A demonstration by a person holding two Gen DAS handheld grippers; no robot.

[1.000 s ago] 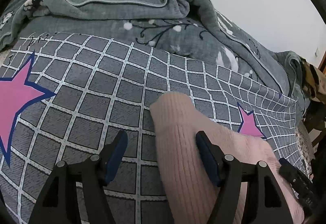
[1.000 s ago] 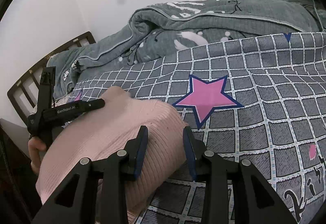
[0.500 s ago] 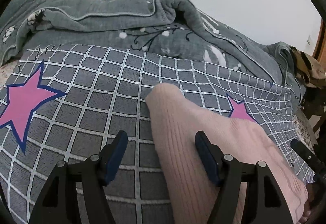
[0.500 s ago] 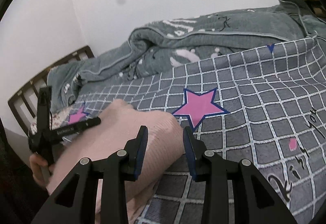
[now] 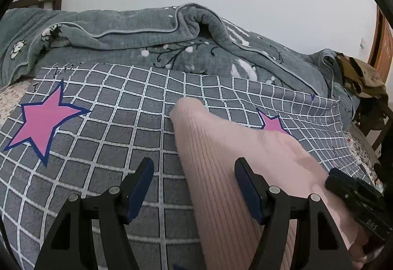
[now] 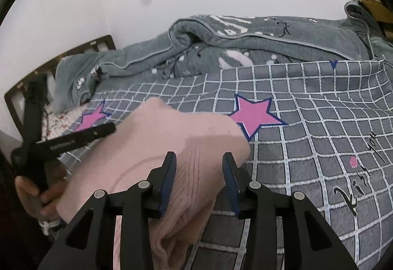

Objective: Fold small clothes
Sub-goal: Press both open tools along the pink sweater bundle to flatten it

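A pale pink ribbed knit garment point(image 5: 221, 159) lies folded on a grey checked blanket with pink stars point(image 5: 98, 134). My left gripper point(image 5: 194, 186) is open, its jaws wide apart over the garment's left edge, holding nothing. In the right wrist view the same pink garment point(image 6: 172, 147) lies under my right gripper point(image 6: 200, 181), which is open with the cloth's bunched near edge between the jaws but not pinched. The left gripper point(image 6: 73, 139) shows at the left of that view, held in a hand. The right gripper's body point(image 5: 356, 198) shows at the right of the left wrist view.
A rumpled grey-green quilt point(image 5: 147, 43) is heaped along the back of the bed against a white wall. A dark wooden headboard point(image 6: 61, 58) stands at the left. A camouflage cloth point(image 5: 356, 78) and a wooden door frame point(image 5: 383, 43) are at the far right.
Both grippers have lifted and drawn back a little from the garment, so more of the blanket and quilt shows. The jaws stay open. The garment lies where it was.
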